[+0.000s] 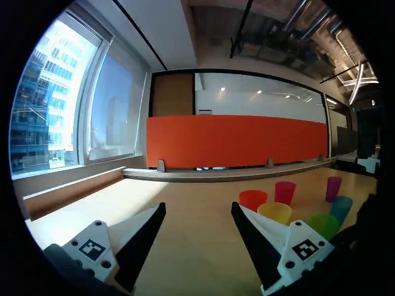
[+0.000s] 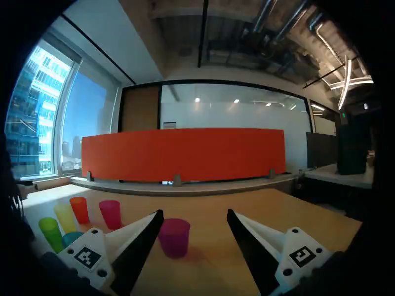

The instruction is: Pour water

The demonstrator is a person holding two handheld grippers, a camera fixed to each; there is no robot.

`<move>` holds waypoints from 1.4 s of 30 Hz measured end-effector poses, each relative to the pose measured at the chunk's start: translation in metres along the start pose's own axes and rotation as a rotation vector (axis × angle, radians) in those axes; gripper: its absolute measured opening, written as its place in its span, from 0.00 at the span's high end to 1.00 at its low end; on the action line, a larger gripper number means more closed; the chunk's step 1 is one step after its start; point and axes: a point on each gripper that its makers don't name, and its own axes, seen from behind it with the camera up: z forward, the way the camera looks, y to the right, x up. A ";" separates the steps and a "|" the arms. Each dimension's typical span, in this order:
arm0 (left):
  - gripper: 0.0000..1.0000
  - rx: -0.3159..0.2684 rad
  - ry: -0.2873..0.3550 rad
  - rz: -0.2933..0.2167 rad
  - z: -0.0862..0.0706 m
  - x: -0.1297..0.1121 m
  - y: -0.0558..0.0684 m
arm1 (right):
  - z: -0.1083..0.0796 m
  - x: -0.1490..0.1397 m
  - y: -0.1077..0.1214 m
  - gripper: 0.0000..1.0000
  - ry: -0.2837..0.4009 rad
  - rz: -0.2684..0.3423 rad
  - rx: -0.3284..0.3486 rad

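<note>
The purple cup (image 2: 174, 238) stands alone on the tabletop (image 2: 256, 207), just ahead of the right gripper (image 2: 194, 212), whose jaws are spread and empty. The left gripper (image 1: 198, 204) is likewise released. The pink cup (image 2: 110, 213) and its neighbours crowd together to the left, so a careless swing could topple them.
</note>
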 end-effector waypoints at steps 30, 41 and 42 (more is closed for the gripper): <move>0.01 0.000 0.000 0.000 0.000 0.000 0.001 | -0.002 -0.017 0.001 0.00 -0.026 -0.025 0.003; 0.01 0.000 0.000 0.001 0.000 0.000 0.000 | -0.003 -0.018 0.001 0.00 -0.026 -0.026 0.004; 0.01 0.000 0.000 0.001 0.000 0.000 0.000 | -0.003 -0.018 0.001 0.00 -0.027 -0.026 0.004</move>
